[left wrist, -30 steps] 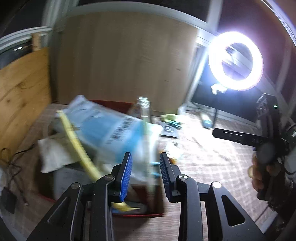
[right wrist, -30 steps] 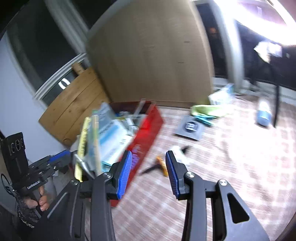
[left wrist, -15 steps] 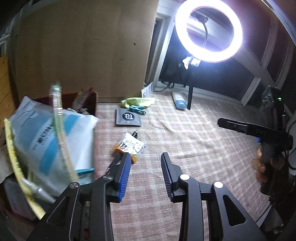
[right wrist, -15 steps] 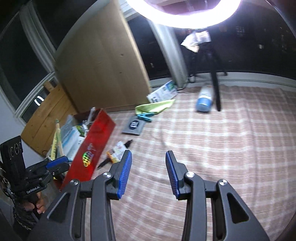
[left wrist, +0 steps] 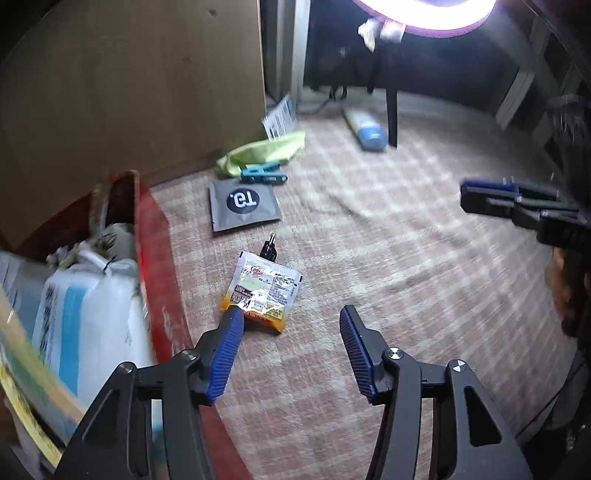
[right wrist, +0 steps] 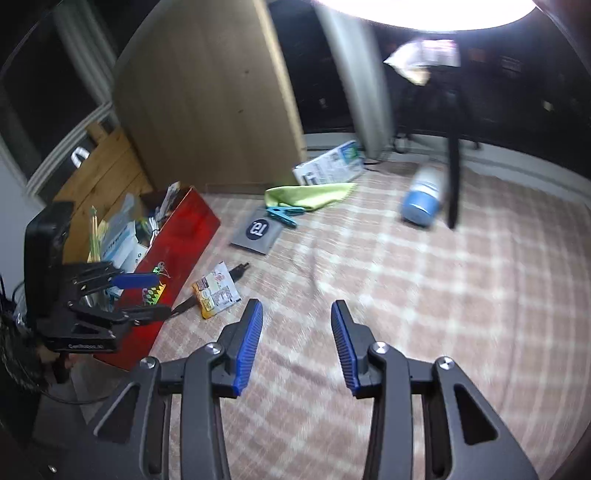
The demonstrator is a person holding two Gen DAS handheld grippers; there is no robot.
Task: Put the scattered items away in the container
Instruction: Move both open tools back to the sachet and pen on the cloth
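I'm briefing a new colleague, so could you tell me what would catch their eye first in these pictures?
The glaring ring light at the top dominates. Next comes the red box on the left, crammed with packets, and then the loose items on the checked cloth: a snack sachet just ahead of the open left claw, a grey pouch and a blue-capped bottle lying farther back.

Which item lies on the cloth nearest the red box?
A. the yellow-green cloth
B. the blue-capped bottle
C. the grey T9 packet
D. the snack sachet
D: the snack sachet lies just beside the red box, while the grey T9 packet, the yellow-green cloth and the blue-capped bottle lie farther off.
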